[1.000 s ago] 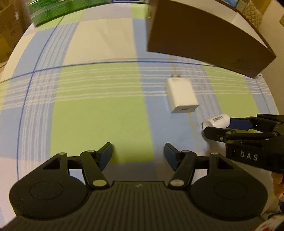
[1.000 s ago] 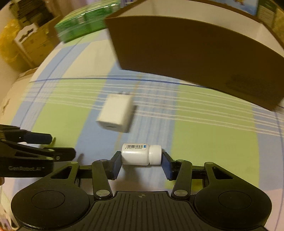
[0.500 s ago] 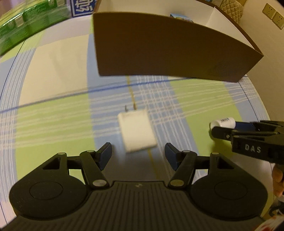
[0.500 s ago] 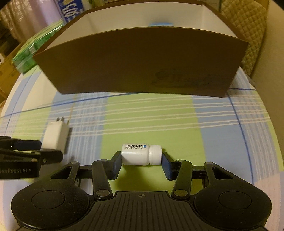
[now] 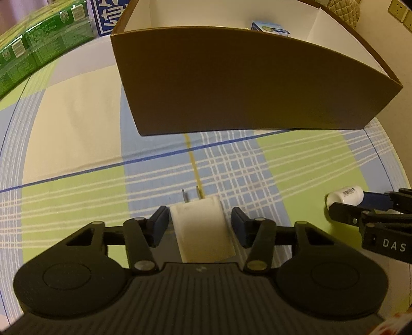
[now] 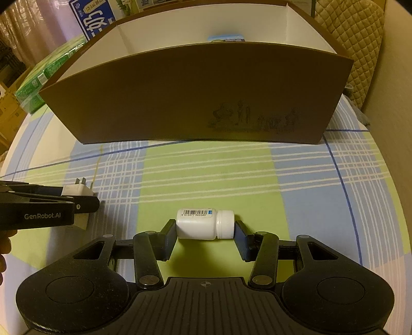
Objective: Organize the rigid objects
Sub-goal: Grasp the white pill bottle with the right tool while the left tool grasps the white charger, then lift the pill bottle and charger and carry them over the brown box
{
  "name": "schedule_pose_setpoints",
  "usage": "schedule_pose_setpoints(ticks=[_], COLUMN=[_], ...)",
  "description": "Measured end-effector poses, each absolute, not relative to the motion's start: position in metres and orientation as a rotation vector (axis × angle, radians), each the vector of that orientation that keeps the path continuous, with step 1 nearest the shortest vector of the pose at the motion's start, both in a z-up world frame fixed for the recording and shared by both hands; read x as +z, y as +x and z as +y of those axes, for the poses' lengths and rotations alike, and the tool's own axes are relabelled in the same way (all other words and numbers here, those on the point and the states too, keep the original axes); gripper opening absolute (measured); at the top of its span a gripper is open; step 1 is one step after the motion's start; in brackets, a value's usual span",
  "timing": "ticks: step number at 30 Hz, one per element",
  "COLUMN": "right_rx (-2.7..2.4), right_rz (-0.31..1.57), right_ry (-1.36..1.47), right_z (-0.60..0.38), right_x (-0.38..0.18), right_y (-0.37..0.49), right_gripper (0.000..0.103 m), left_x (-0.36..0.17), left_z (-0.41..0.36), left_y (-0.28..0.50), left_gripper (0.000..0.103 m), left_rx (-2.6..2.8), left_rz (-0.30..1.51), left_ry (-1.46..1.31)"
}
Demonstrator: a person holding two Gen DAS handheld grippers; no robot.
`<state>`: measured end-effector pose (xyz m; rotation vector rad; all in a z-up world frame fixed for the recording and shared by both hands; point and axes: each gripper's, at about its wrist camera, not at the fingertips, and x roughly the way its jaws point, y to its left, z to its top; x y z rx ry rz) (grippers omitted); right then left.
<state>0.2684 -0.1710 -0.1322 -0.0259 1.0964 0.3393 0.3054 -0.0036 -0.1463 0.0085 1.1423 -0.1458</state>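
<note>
A white plug adapter point(image 5: 202, 228) lies on the checked cloth between the fingers of my left gripper point(image 5: 199, 226), prongs pointing away. The jaws stand open with small gaps on both sides of it. The adapter also shows in the right wrist view point(image 6: 77, 192), partly behind the left gripper. My right gripper point(image 6: 204, 235) is shut on a small white pill bottle point(image 6: 204, 224), held sideways, cap to the right. The bottle shows in the left wrist view point(image 5: 345, 195) at the far right. A brown cardboard box point(image 6: 195, 95) with white inner walls stands just beyond both grippers.
A blue-white carton point(image 5: 270, 27) sits inside the box. Green packs point(image 5: 33, 49) lie at the far left of the table, with a blue-white package point(image 6: 92, 15) behind. A quilted chair back point(image 6: 360, 41) stands at the right. The table edge curves close on the right.
My left gripper has moved forward and to the right, so the adapter now lies between its fingers. The right gripper has swung to face the box, still holding the bottle.
</note>
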Motion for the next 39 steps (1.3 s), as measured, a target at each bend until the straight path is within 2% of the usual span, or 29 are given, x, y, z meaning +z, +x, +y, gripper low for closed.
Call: schedule_pose_setpoints(ticks=[11, 17, 27, 39], right_rx=[0.356, 0.4, 0.466, 0.469], right_rz=[1.096, 1.086, 1.017, 0.864], right_ry=[-0.053, -0.057, -0.014, 0.015], right_z=[-0.168, -0.17, -0.177, -0.196], right_x=[-0.133, -0.13, -0.096, -0.036], right_y=[0.267, 0.265, 0.264, 0.296], right_gripper=[0.044, 0.044, 0.043, 0.043], left_x=[-0.146, -0.14, -0.09, -0.018], left_z=[-0.006, -0.009, -0.01, -0.023], left_y=[0.292, 0.275, 0.268, 0.297], left_gripper=[0.041, 0.037, 0.036, 0.036], left_rx=[-0.167, -0.187, -0.217, -0.255], left_rz=[1.131, 1.127, 1.014, 0.831], left_ry=[0.04, 0.047, 0.02, 0.036])
